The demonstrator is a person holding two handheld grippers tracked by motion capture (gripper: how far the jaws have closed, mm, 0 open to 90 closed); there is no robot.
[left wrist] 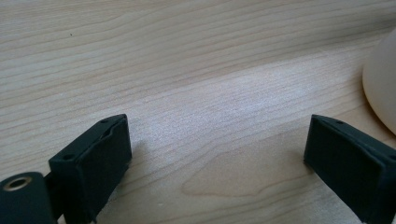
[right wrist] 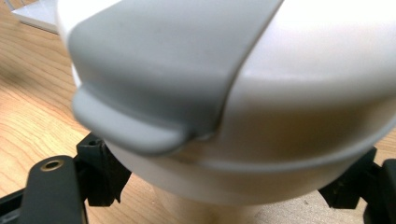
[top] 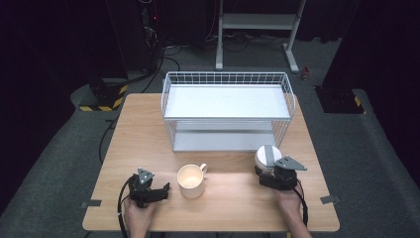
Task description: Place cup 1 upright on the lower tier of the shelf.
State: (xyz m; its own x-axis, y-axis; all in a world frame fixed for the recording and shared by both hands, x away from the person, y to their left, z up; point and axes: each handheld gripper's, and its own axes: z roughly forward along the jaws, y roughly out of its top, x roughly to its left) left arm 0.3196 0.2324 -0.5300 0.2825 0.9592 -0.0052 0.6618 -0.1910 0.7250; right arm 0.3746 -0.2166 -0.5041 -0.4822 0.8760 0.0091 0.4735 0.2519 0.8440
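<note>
In front of the white wire rack (top: 227,110), toward its right end, the white lidded container (top: 268,158) stands on the wooden table (top: 143,134) with its grey lid strap on top; the right gripper (top: 275,174) has its jaws on either side of the container's lower body, seemingly pressed to it, so I judge it gripped low so that it stays upright for a lift toward the rack. Nearer the person than the rack's middle, the cream mug (top: 191,180) stands upright and untouched, handle turned toward the rack. Left of the mug, the left gripper (top: 159,192) rests low on the table, jaws spread with only bare wood between them; it points at the mug, probably waiting its turn.
</note>
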